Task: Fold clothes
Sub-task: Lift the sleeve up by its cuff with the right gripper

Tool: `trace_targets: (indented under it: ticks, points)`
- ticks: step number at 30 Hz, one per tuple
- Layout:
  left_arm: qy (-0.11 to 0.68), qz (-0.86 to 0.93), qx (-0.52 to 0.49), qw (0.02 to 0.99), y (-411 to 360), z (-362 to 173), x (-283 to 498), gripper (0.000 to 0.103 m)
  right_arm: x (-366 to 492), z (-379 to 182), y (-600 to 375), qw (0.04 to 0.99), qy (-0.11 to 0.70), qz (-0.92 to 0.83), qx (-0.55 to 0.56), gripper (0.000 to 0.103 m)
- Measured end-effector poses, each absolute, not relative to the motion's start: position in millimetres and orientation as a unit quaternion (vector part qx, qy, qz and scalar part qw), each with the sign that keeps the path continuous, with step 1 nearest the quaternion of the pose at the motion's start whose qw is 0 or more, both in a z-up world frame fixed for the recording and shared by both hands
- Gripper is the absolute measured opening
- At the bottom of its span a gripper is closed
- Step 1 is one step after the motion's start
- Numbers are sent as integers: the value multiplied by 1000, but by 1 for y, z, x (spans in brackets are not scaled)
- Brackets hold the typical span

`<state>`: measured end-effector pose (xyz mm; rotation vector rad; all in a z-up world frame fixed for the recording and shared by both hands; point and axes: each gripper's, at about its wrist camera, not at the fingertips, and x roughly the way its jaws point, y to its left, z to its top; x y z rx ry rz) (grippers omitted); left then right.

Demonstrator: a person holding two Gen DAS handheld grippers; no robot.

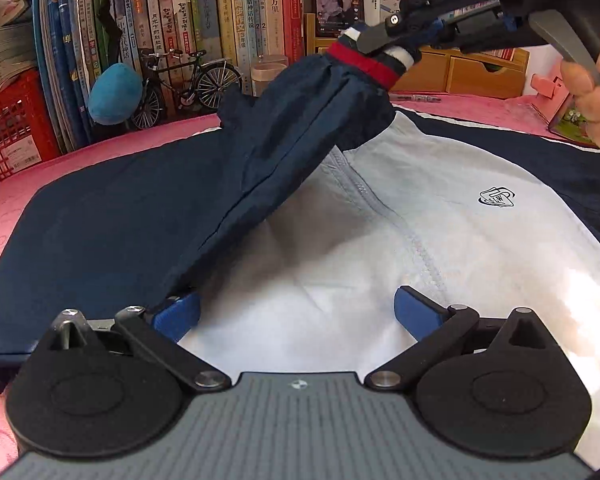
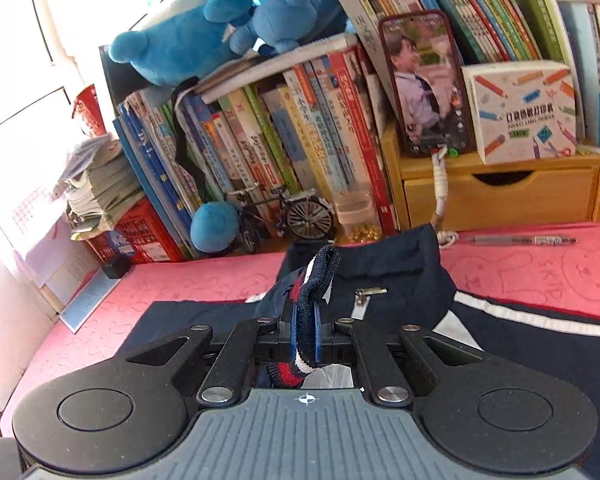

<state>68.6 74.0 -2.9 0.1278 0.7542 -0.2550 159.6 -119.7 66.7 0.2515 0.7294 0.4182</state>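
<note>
— Left gripper (image 1: pixel 296 312)?
— Jaws spread wide, blue pads (image 1: pixel 414 312) well apart and nothing gripped between them. It sits low, pointing forward and level.

— Right gripper (image 2: pixel 306 332)?
— Jaws drawn together, clamped on a sleeve cuff (image 2: pixel 316 280). Seen from the left wrist camera, it is raised at upper right and angled downward to the left.

— Any hand in view?
— The right hand (image 1: pixel 596 92) shows at the far edge of the left wrist view, fingers wrapped round that gripper's trigger lever.
</note>
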Motion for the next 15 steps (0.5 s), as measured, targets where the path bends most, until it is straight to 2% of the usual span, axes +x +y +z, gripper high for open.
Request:
trace_targets:
  ticks: [1, 3, 4, 5, 7, 8, 9, 10, 12, 13, 15]
  points:
    - [366, -123, 65, 920, 74, -3, 68, 103, 159, 58, -124, 902, 363, 199, 120, 16]
    - [363, -123, 63, 921, 75, -4, 67, 103, 156, 39, -132, 899, 382, 184, 113, 43]
    - [362, -123, 59, 922, 75, -5, 67, 103, 154, 32, -134, 899, 387, 175, 108, 67]
    - [363, -123, 56, 922, 76, -5, 68, 103, 153, 25, -135, 900, 389, 169, 98, 77]
    - [364, -122, 49, 922, 77, -6, 68, 103, 153, 11, -131, 903, 396, 153, 72, 83]
    - [363, -121, 50, 922, 77, -7, 68, 103, 154, 5, -127, 904, 398, 144, 56, 93]
    - [363, -121, 51, 923, 77, -7, 68, 103, 156, -1, -121, 906, 396, 140, 41, 97]
    - [363, -121, 50, 923, 77, -7, 68, 103, 158, -6, -116, 907, 396, 143, 34, 97]
    - [364, -122, 48, 922, 78, -8, 70, 103, 157, -10, -108, 905, 391, 163, 43, 71]
    - [363, -120, 46, 923, 78, -8, 70, 103, 156, -9, -104, 905, 386, 171, 50, 39]
    - [360, -114, 41, 925, 77, -8, 70, 103, 156, 1, -102, 900, 383, 189, 89, 28]
